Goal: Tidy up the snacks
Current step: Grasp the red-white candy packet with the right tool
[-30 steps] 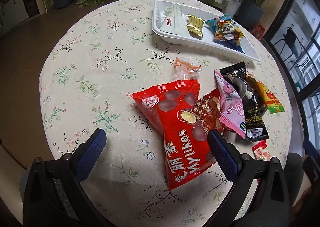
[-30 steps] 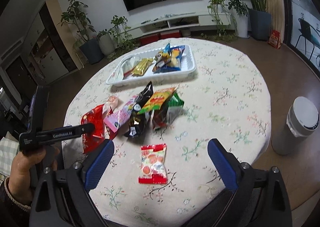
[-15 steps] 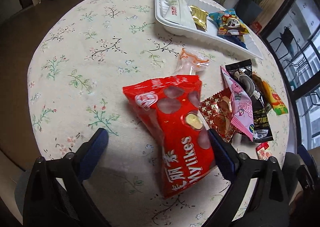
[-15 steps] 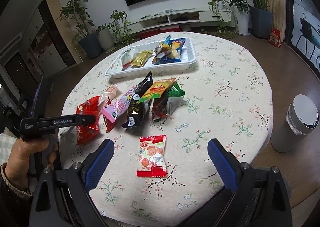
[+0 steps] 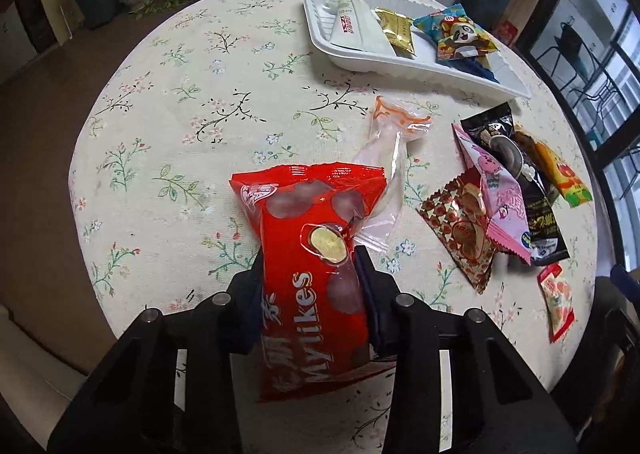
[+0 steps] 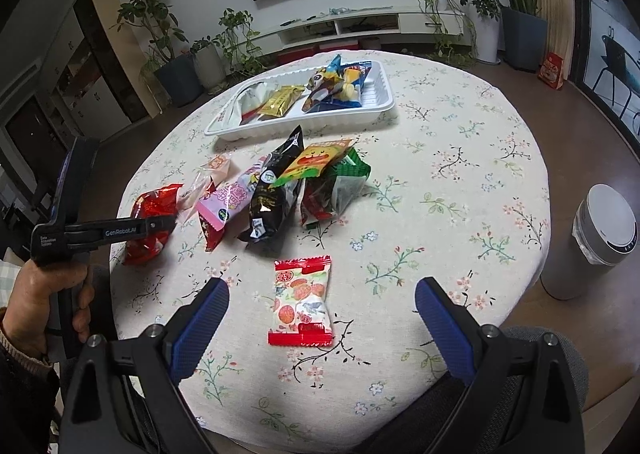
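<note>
Your left tongs [image 5: 310, 286] are clamped on the lower half of the red Mylikes bag [image 5: 316, 254], one finger on each side. The bag's top end points toward the far edge of the counter [image 5: 168, 102]. Your right tongs [image 6: 320, 318] stand wide, holding nothing, above the near edge of the counter. Between their fingers lies the red-and-white candy packet [image 6: 302, 302], flat on the cloth. Beyond the red bag, a clear wrapper with orange print [image 5: 394, 158] lies just behind it. Toward the middle of the counter, the pink packet [image 6: 232, 200], the black packet [image 6: 274, 194] and the orange packet [image 6: 316, 160] overlap in one pile. Near the far edge sits the white tray [image 6: 376, 104], which holds a white packet [image 5: 354, 24], a gold packet [image 5: 396, 30] and a blue cartoon packet [image 5: 460, 38].
</note>
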